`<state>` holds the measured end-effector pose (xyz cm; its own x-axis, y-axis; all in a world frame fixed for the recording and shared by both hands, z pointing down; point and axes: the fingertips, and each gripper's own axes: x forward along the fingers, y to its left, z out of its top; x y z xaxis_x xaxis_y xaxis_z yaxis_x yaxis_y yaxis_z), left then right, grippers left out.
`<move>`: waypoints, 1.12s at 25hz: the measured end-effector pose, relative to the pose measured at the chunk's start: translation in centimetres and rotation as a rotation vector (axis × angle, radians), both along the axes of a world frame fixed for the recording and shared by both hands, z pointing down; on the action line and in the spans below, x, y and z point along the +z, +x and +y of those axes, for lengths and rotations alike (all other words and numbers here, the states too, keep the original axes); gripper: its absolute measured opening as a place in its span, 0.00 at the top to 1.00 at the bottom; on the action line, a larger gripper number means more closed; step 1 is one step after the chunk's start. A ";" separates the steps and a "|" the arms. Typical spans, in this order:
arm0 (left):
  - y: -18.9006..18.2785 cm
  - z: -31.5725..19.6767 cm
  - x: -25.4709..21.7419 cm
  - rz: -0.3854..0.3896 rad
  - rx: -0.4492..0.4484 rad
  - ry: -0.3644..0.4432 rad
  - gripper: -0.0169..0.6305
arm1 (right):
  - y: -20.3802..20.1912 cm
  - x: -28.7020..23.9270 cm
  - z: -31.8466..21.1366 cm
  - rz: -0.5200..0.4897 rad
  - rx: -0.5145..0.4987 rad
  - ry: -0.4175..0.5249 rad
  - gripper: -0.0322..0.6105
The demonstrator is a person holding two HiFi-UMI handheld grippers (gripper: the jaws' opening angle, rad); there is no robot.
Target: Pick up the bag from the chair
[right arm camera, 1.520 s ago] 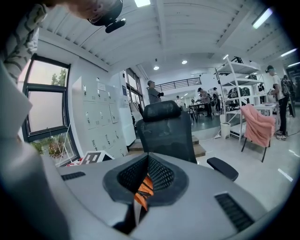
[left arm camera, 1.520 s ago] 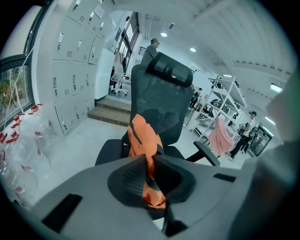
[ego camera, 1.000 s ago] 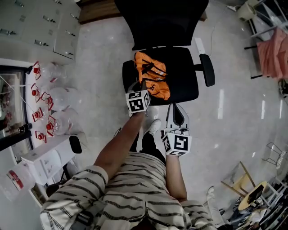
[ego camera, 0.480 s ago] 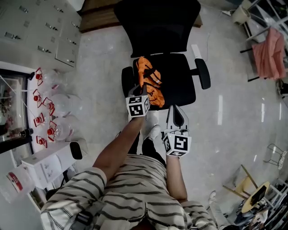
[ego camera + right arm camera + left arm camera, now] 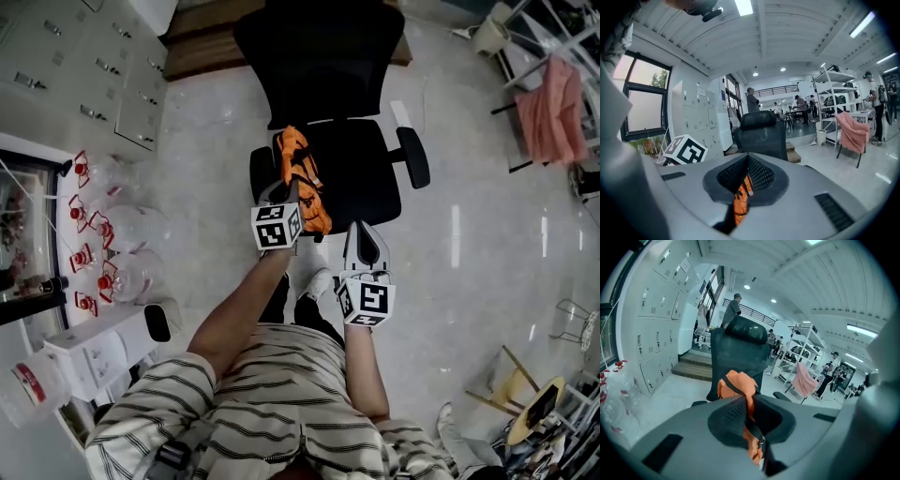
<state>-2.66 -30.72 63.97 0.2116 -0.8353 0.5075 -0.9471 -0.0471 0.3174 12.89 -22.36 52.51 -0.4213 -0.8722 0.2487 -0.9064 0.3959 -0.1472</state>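
An orange bag (image 5: 305, 183) with black straps hangs at the front left of the black office chair (image 5: 361, 169), lifted off the seat. My left gripper (image 5: 287, 190) is shut on one of its black straps. In the left gripper view the bag (image 5: 736, 383) dangles just past the left gripper (image 5: 749, 409), with the strap pinched between the jaws and the chair (image 5: 740, 350) behind it. My right gripper (image 5: 364, 228) is shut and empty, in front of the seat's front edge. In the right gripper view the right gripper (image 5: 748, 160) points at the chair (image 5: 761, 131), and a strip of the bag (image 5: 740, 201) shows below the jaws.
Several clear water jugs with red caps (image 5: 103, 234) stand on the floor at the left beside grey lockers (image 5: 84, 56). A wooden step (image 5: 202, 37) lies behind the chair. A pink cloth (image 5: 548, 108) hangs on a rack at the right. People stand far off (image 5: 733, 310).
The left gripper has risen and drawn leftward with the bag's strap, and the bag has come up off the seat into a narrow hanging shape. The right gripper has stayed in place.
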 end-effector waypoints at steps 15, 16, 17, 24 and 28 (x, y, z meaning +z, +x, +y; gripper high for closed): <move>0.4 2.2 -4.2 0.000 0.083 0.061 0.92 | -0.6 -2.6 -0.6 0.017 0.000 0.024 0.94; 0.6 2.3 -4.5 -0.001 0.091 0.066 0.92 | -0.6 -2.8 -0.6 0.019 0.000 0.027 0.94; 0.8 2.4 -4.8 -0.001 0.097 0.069 0.92 | -0.6 -3.0 -0.7 0.020 0.001 0.030 0.94; 1.2 2.4 -7.4 -0.007 0.123 0.109 0.92 | -0.1 -4.3 -1.2 0.020 0.010 0.042 0.94; 1.2 2.7 -8.5 -0.022 0.151 0.129 0.92 | -0.1 -4.8 -1.5 0.023 0.013 0.048 0.94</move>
<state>-1.48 -28.01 55.50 0.3295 -0.8532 0.4044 -0.9329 -0.2283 0.2784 12.83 -23.83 47.72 -0.4047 -0.8885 0.2162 -0.9144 0.3905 -0.1070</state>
